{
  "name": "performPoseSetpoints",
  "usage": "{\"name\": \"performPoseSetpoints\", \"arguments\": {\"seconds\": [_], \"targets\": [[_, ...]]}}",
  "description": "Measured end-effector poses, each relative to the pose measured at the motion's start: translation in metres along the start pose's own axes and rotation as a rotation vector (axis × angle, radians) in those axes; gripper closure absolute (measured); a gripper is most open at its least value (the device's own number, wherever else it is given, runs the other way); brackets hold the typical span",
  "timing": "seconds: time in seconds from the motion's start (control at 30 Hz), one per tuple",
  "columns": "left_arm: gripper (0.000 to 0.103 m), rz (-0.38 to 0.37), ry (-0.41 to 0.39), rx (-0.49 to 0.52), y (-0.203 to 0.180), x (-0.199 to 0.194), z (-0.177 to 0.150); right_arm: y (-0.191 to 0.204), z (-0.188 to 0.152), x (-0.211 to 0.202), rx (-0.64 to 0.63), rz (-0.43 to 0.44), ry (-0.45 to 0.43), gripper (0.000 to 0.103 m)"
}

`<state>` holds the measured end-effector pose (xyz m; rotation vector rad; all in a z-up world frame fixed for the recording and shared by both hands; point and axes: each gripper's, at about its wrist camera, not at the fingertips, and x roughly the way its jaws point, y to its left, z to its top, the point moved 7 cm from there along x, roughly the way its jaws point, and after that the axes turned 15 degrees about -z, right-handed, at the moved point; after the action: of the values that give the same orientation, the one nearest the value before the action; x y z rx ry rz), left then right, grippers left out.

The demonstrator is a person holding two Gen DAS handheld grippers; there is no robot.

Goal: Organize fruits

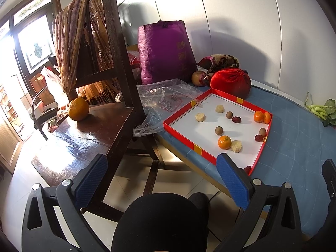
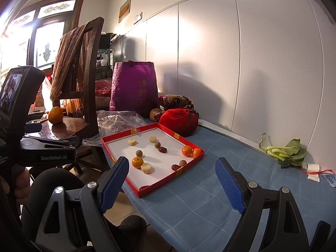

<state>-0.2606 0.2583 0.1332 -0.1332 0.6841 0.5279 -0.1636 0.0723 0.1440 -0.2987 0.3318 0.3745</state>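
Note:
A red-rimmed tray (image 1: 184, 135) with a white floor lies on a blue quilted mat (image 1: 294, 157). In it are a tangerine (image 1: 224, 142), a pair of tangerines (image 1: 262, 117), brown longans (image 1: 219, 130), red dates (image 1: 237, 119) and pale peeled pieces (image 1: 199, 117). A large orange (image 1: 78, 109) sits on the wooden chair seat. My left gripper (image 1: 161, 161) is open over the floor between the chair and the tray's near corner. My right gripper (image 2: 172, 164) is open and empty, low in front of the tray (image 2: 159, 185). The lone tangerine (image 2: 137, 162) lies just beyond its left finger.
A dark wooden chair (image 1: 117, 63) draped with a striped scarf stands left of the mat. Behind the tray are a purple bag (image 1: 166, 52), a red pouch (image 1: 231, 82) and a clear plastic bag (image 1: 168, 96). Green vegetables (image 2: 287, 153) lie by the wall. A person's dark-clad knee (image 1: 161, 220) is below.

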Motion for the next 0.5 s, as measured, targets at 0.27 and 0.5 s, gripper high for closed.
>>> {"name": "performPoseSetpoints", "arguments": {"seconds": [0.27, 0.5], "targets": [[0.000, -0.004, 0.002, 0.003, -0.0023, 0.0019, 0.0006, 0.0024, -0.0005, -0.0004, -0.004, -0.001, 0.001, 0.017], [0.000, -0.004, 0.005, -0.001, -0.0046, 0.0028, 0.0024, 0.0050, 0.0007, -0.0021, -0.001, 0.002, -0.002, 0.017]]}}
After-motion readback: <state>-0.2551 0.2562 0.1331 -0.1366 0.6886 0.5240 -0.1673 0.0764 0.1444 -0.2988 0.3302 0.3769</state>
